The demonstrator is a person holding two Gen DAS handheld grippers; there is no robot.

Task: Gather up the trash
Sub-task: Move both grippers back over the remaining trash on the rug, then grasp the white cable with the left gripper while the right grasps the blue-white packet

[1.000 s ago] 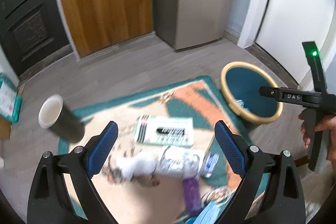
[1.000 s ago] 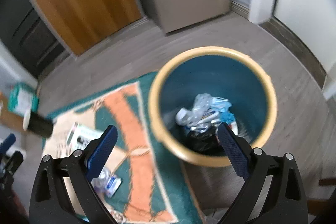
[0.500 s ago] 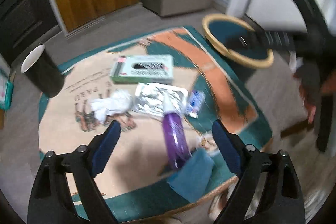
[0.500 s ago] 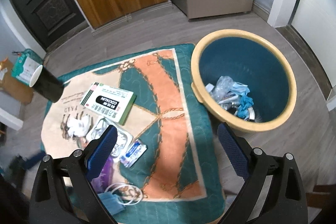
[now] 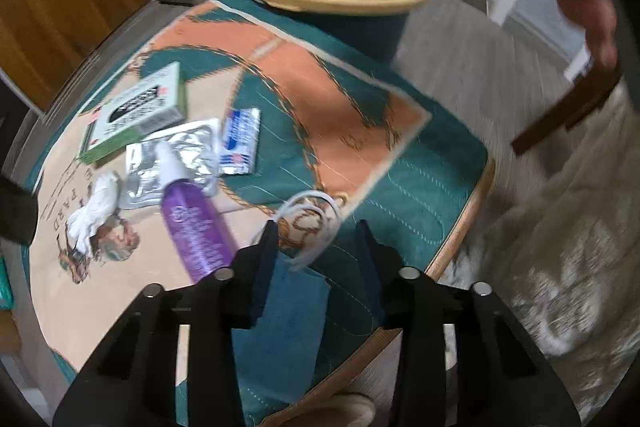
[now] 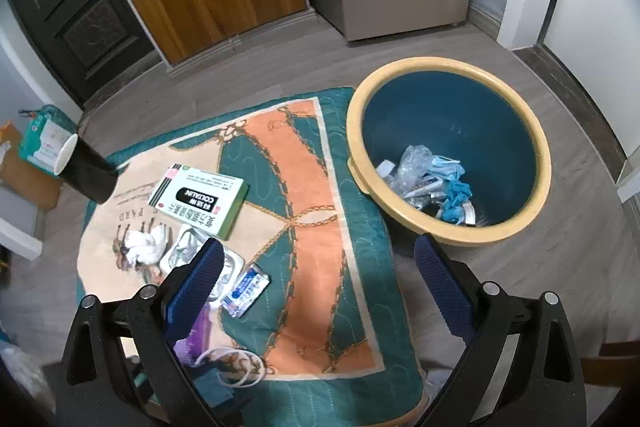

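Note:
Trash lies on a patterned mat (image 6: 304, 195): a green-and-white medicine box (image 6: 198, 201), a crumpled tissue (image 6: 144, 247), a foil blister pack (image 5: 172, 155), a small blue-white sachet (image 6: 246, 291), a purple bottle (image 5: 192, 223) and a blue face mask (image 5: 288, 323) with white loops (image 5: 316, 227). A blue bin with a yellow rim (image 6: 516, 223) holds trash. My left gripper (image 5: 318, 251) is low over the mask, its jaws partly closed around the mask's top edge and loops. My right gripper (image 6: 320, 279) is open and empty, high above the mat's edge beside the bin.
A black paper cup (image 6: 86, 169) stands at the mat's far left corner. A green packet (image 6: 42, 143) and cardboard lie on the floor beyond it. Wooden doors and a grey cabinet stand behind. A wooden furniture leg (image 5: 568, 111) is to the right.
My left gripper dropped down to the mask and its jaws narrowed around it. My right gripper pulled back from above the bin toward the mat's near edge.

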